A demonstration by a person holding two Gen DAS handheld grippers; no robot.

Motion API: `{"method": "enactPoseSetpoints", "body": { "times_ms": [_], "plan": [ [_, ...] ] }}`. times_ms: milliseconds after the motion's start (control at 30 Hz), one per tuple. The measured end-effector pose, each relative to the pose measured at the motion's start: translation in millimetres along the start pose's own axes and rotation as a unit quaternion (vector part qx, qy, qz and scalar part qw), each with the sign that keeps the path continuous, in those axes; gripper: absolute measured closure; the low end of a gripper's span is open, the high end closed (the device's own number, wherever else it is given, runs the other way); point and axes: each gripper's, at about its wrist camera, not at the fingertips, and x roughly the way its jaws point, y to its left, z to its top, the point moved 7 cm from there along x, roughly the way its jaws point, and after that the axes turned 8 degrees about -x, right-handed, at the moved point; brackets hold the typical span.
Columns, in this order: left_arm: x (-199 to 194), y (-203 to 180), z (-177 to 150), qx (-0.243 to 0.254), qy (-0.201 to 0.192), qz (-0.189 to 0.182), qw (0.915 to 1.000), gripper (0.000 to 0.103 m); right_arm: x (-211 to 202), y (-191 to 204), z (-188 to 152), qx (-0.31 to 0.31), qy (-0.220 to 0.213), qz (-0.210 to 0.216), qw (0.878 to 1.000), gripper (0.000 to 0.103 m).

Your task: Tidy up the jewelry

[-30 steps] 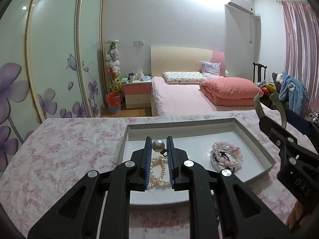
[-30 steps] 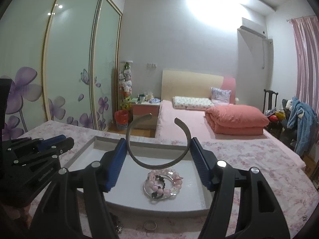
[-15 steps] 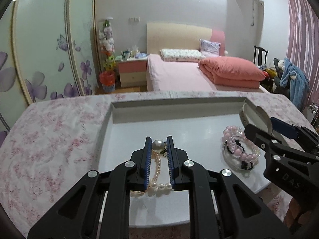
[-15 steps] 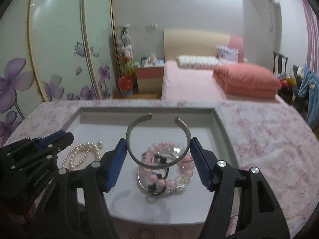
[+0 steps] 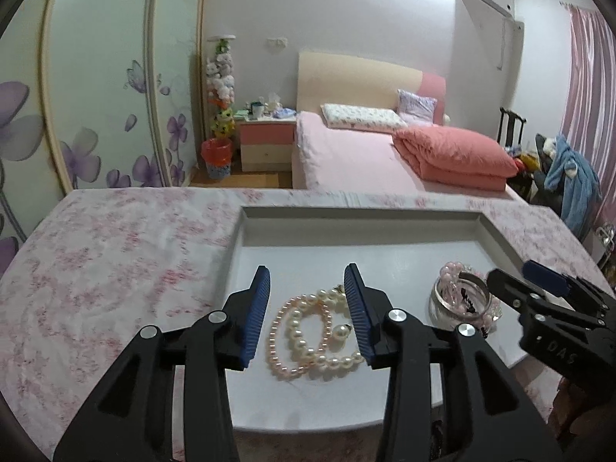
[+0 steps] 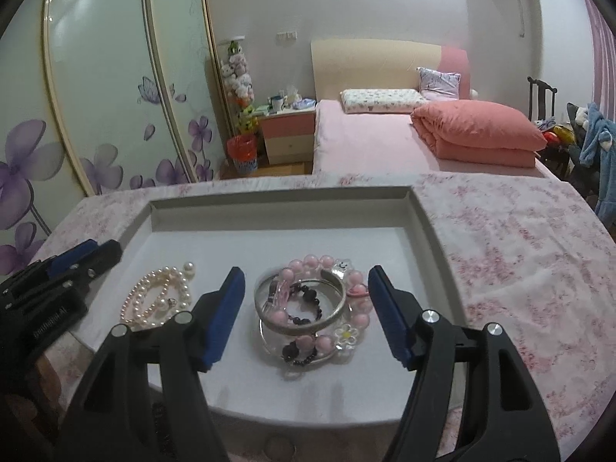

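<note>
A pearl necklace [image 5: 308, 331] lies coiled on the floor of the grey tray [image 5: 358, 213], between the fingers of my open left gripper [image 5: 306, 308]. It also shows in the right wrist view [image 6: 158, 296]. A silver cuff bangle [image 6: 300, 300] rests on a pile of pink bead bracelets [image 6: 327, 308] in the tray [image 6: 277, 196], between the fingers of my open right gripper [image 6: 306, 308]. Both grippers are empty. The pile also shows in the left wrist view [image 5: 462, 300], beside the right gripper [image 5: 539, 292].
The tray sits on a table with a pink flowered cloth [image 5: 115, 261]. A bed [image 5: 365, 154], nightstand [image 5: 265, 142] and sliding wardrobe doors [image 5: 96, 96] stand beyond the table. A small ring [image 6: 275, 444] lies on the cloth in front of the tray.
My left gripper has opened and let the pearl necklace drop into the tray. My right gripper has opened wider and left the silver bangle on the bracelet pile.
</note>
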Motion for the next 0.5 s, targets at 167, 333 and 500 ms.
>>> {"method": "enactPoseSetpoints", "body": {
  "times_ms": [167,333,500],
  "plan": [
    [-30,19,5,-0.006,-0.022,0.008,0.9997,0.061,-27,-4,-7,-0.004,-0.008,-0.003,1.0,0.038],
    [-52,34,-10,-0.008,-0.016,0.016,0.9997,0.061,-43,-5,-27,-0.015,0.013,-0.002,1.0,0.042],
    [-60,47,-38,-0.008,0.014,0.02,0.9997,0.061,-47,1,-60,-0.032,0.056,0.009,0.998,0.051]
  ]
}}
